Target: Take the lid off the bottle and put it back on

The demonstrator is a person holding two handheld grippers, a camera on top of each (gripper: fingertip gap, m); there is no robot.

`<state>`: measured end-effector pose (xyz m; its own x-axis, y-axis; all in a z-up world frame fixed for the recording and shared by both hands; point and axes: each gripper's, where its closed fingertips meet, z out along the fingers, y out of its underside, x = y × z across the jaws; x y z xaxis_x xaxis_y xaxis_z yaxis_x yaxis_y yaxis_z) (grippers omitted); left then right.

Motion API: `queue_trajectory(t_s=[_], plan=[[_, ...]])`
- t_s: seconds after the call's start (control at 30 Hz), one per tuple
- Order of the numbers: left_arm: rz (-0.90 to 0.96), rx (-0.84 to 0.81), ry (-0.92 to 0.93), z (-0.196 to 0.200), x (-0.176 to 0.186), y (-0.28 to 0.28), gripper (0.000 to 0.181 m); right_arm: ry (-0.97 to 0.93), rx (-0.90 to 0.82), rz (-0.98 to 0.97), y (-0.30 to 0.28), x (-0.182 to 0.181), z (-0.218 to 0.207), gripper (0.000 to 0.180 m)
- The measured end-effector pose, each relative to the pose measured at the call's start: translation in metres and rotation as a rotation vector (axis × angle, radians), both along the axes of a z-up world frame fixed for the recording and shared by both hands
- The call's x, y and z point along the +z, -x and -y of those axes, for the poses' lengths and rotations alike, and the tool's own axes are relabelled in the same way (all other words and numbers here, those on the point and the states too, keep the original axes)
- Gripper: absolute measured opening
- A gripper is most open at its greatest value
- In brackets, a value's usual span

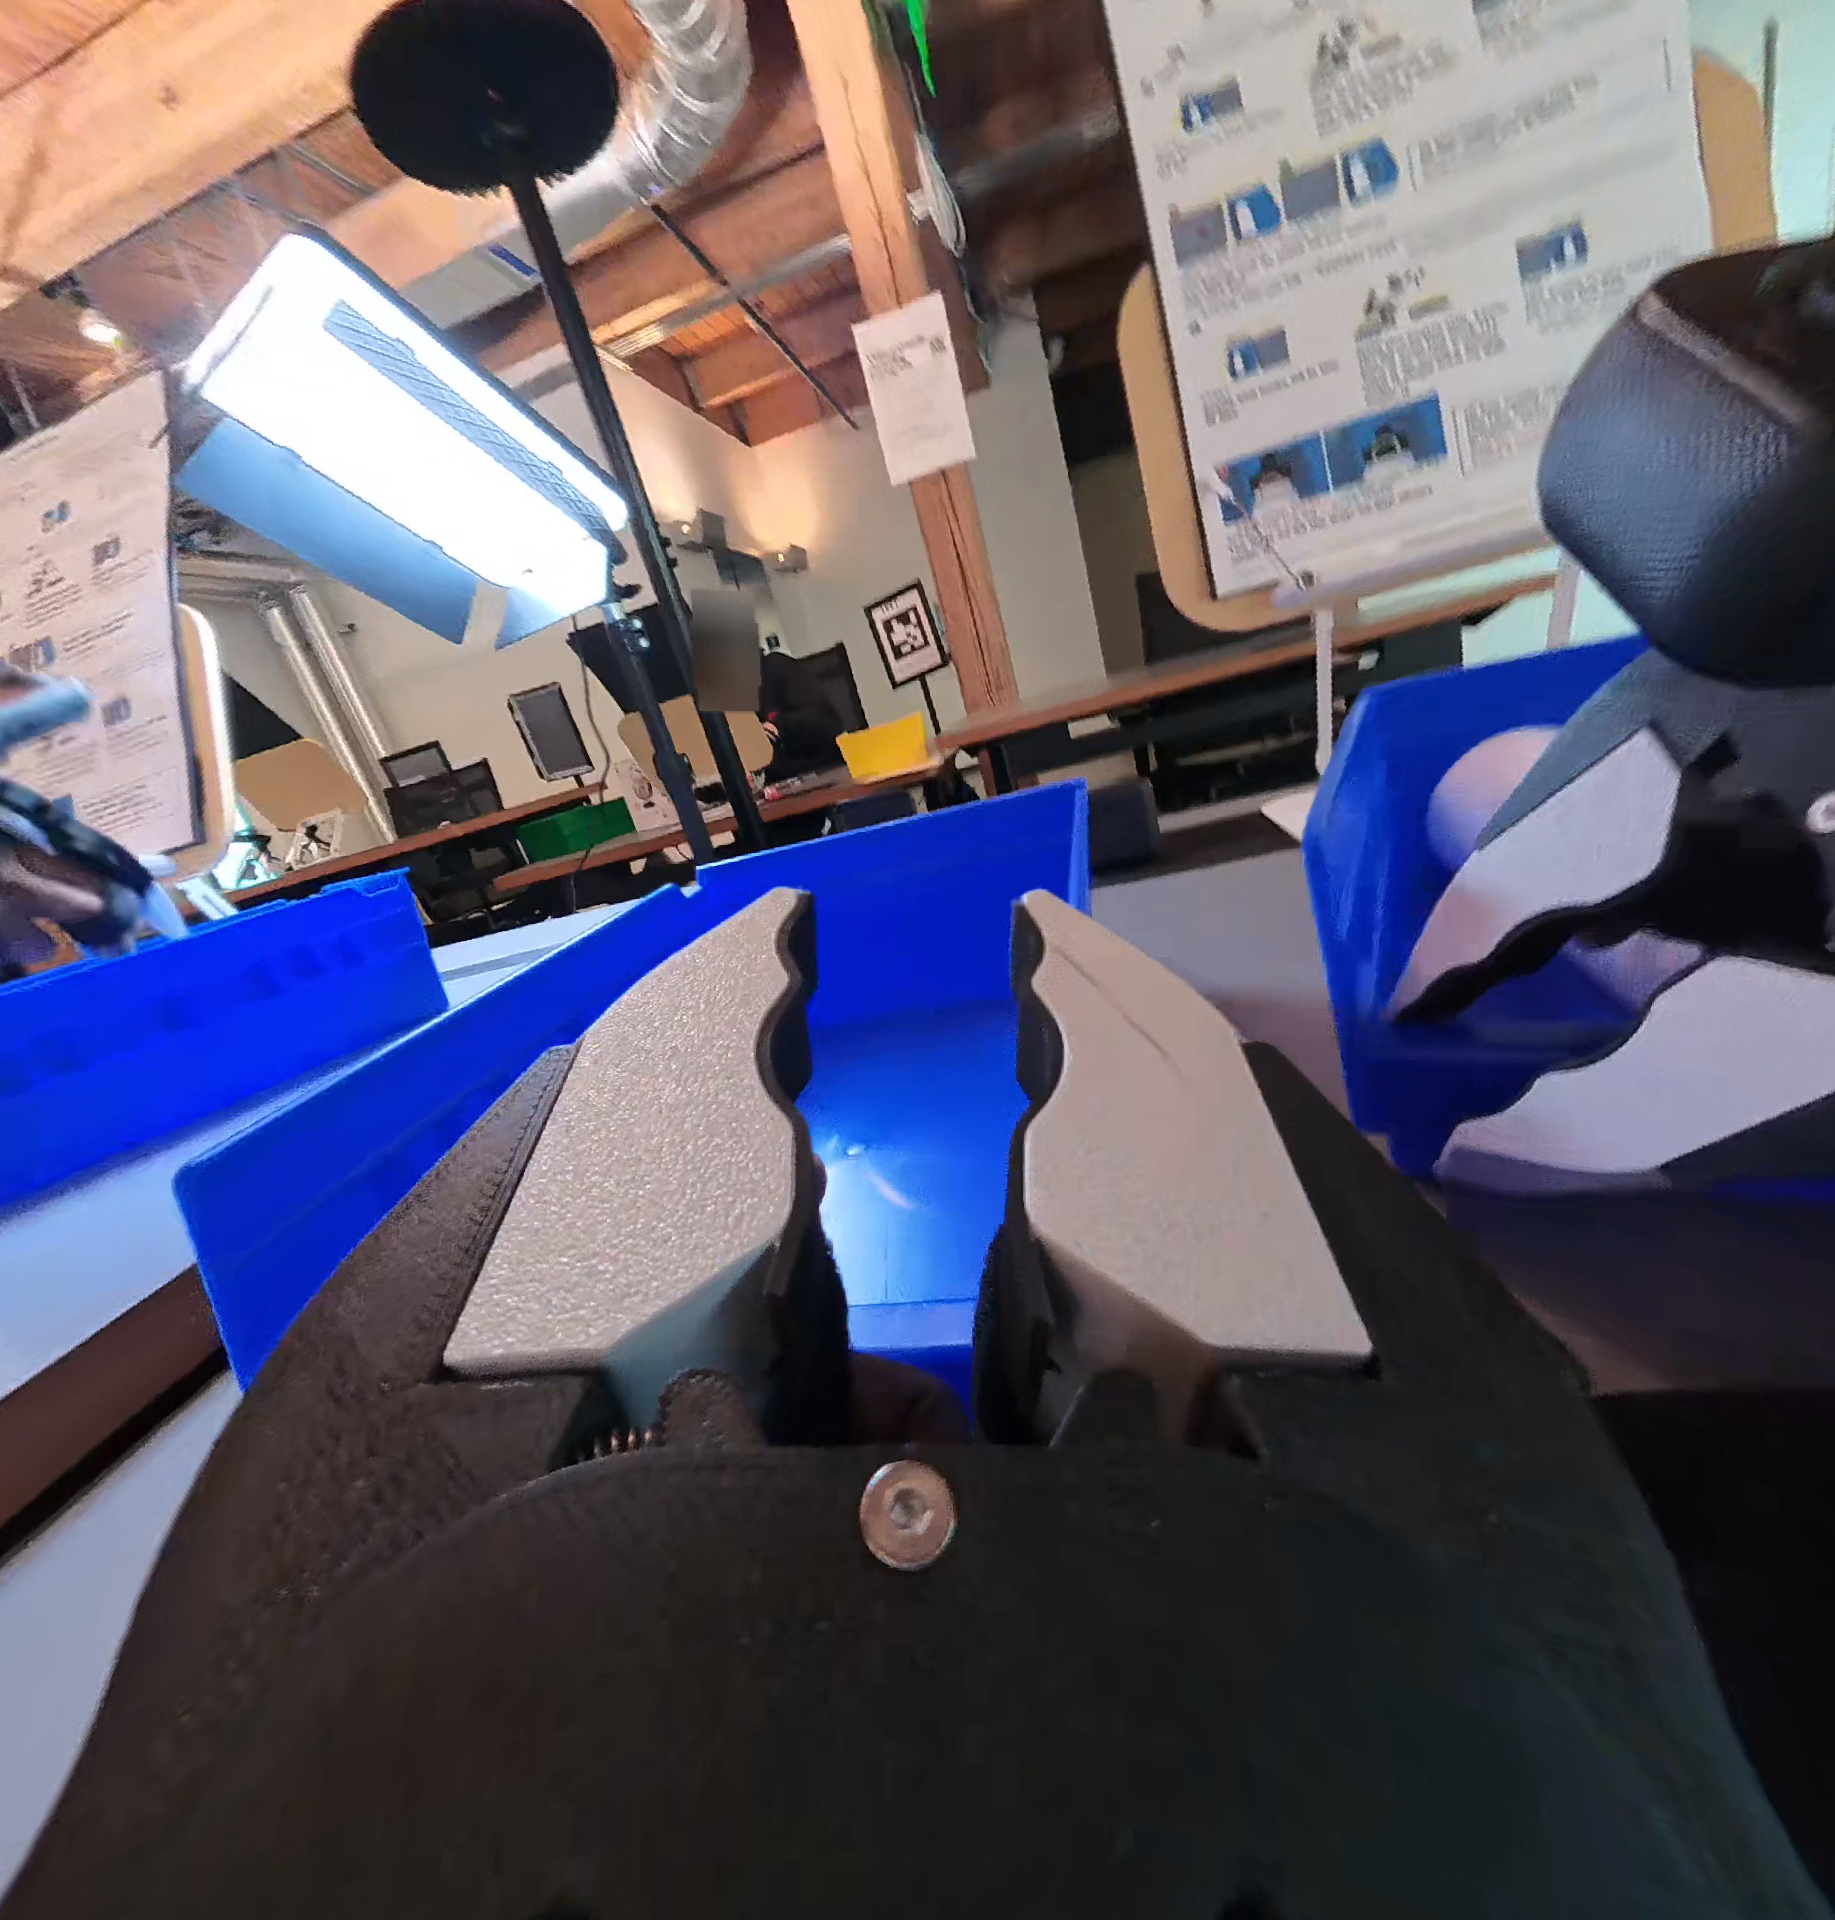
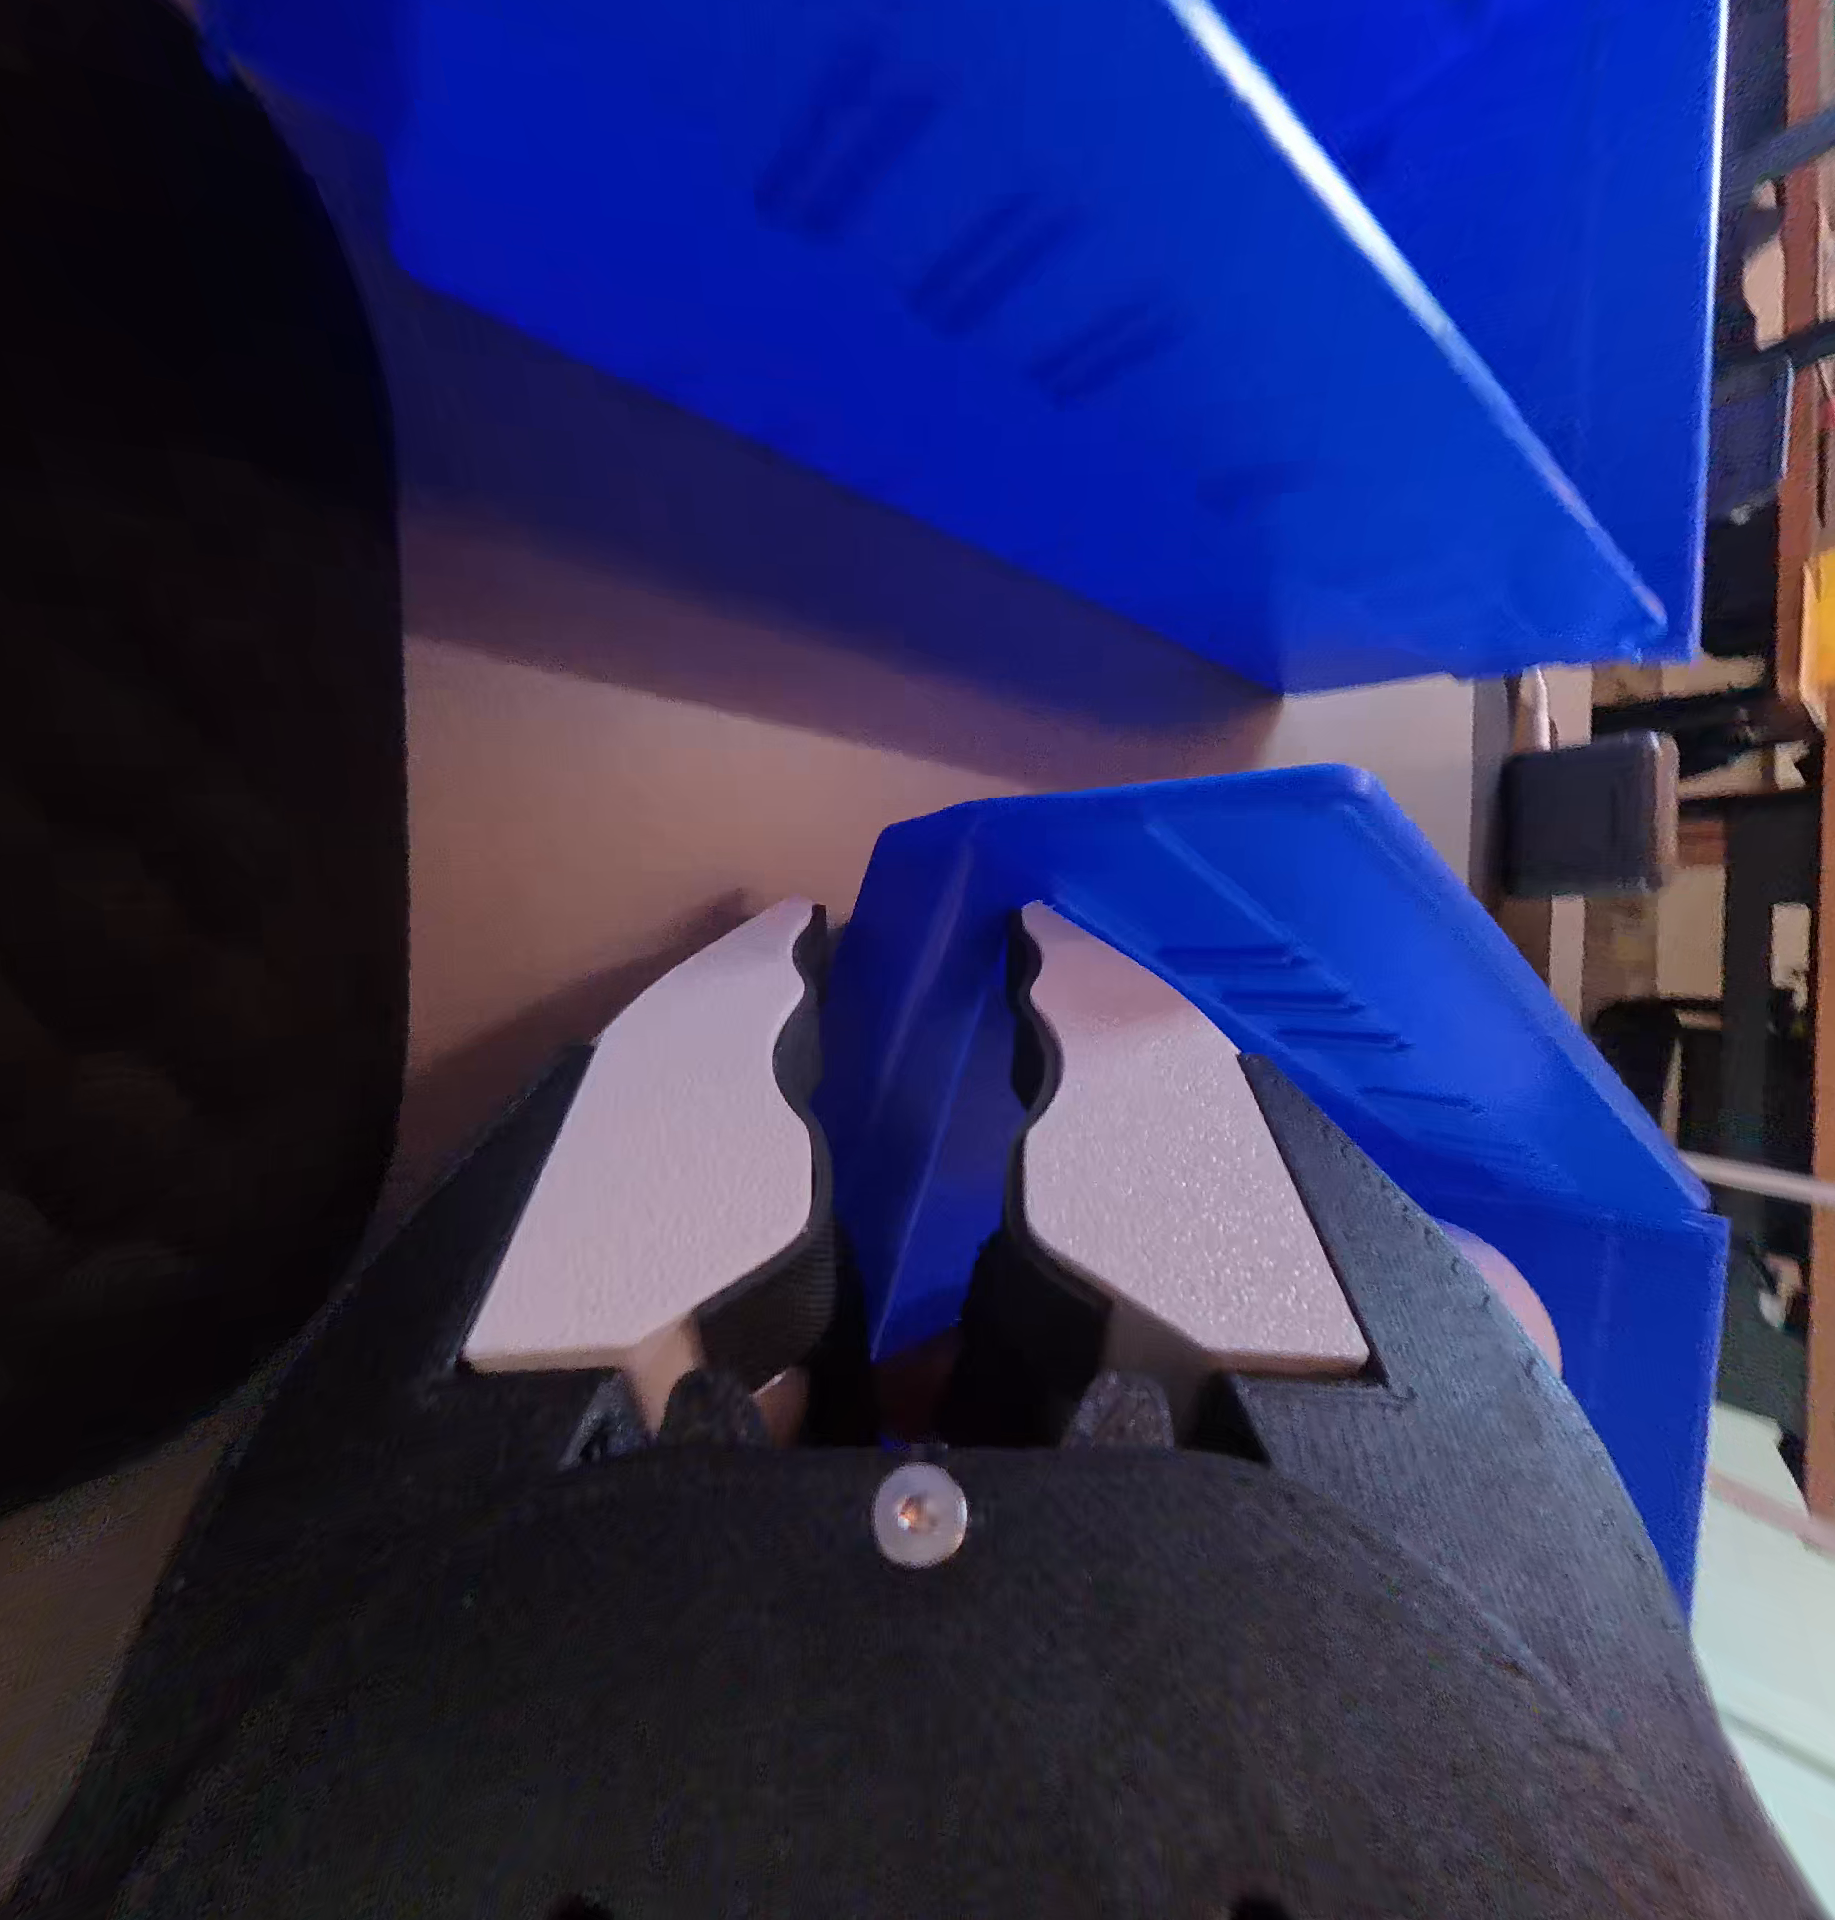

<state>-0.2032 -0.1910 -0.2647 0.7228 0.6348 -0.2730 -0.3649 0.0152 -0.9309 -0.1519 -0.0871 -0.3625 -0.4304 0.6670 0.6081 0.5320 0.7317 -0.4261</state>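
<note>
A pale lavender rounded object (image 1: 1479, 800), likely the bottle, lies in the blue bin on the right (image 1: 1354, 831). No lid can be made out. My right gripper (image 1: 1427, 1086) reaches into that bin, and one finger crosses in front of the object. In the right wrist view the right gripper (image 2: 915, 920) has its jaws apart, with the bin's blue wall edge (image 2: 923, 1143) between them and a pale patch (image 2: 1515, 1309) beyond the right finger. My left gripper (image 1: 913, 914) is open and empty, pointing into the empty middle blue bin (image 1: 892, 862).
A third blue bin (image 1: 217, 987) lies at the left on the grey table (image 1: 71, 1309). Another blue bin (image 2: 996, 312) fills the top of the right wrist view. A light panel on a black stand (image 1: 393, 436) and a poster board (image 1: 1391, 291) stand behind the table. The gap from one gripper's tips to the other's is roughly 15 cm.
</note>
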Motion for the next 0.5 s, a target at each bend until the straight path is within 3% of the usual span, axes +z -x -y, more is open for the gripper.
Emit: queue_trajectory(t_s=[0.2, 0.37, 0.5], plan=[[0.069, -0.034, -0.113, 0.015, 0.013, 0.007, 0.035, -0.011, 0.268, -0.019, 0.016, 0.001, 0.025, 0.031], [0.032, 0.065, -0.122, 0.048, 0.034, 0.042, 0.036, -0.017, 0.434, -0.029, 0.02, 0.001, 0.036, 0.032], [0.121, 0.122, -0.068, 0.078, 0.027, 0.089, 0.05, 0.024, 0.562, -0.041, 0.007, 0.016, 0.05, 0.05]])
